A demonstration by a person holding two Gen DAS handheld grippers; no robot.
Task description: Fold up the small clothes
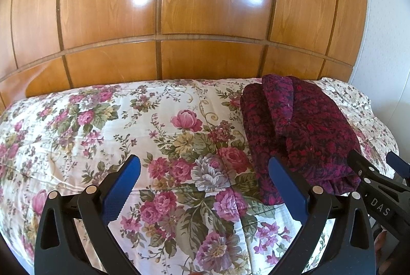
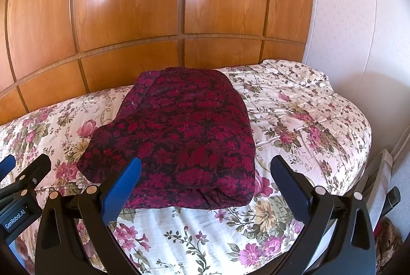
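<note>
- While both my tongs gape wide and empty, the left tongs (image 1: 205, 172) hover over the floral bedspread (image 1: 102, 126).
- Right tongs (image 2: 205, 172) face the folded crimson garment (image 2: 184, 131) — lying on the bed.

Both wrist views low over bed (image 1: 77, 126), facing wardrobe (image 1: 205, 6)

The left gripper's (image 1: 205, 163) right finger hides part of the folded garment's (image 1: 302, 131) near edge, both tools' handles run off the bottom, and a brownish object (image 2: 389, 236) beyond the right gripper (image 2: 205, 164) is cut off.
</note>
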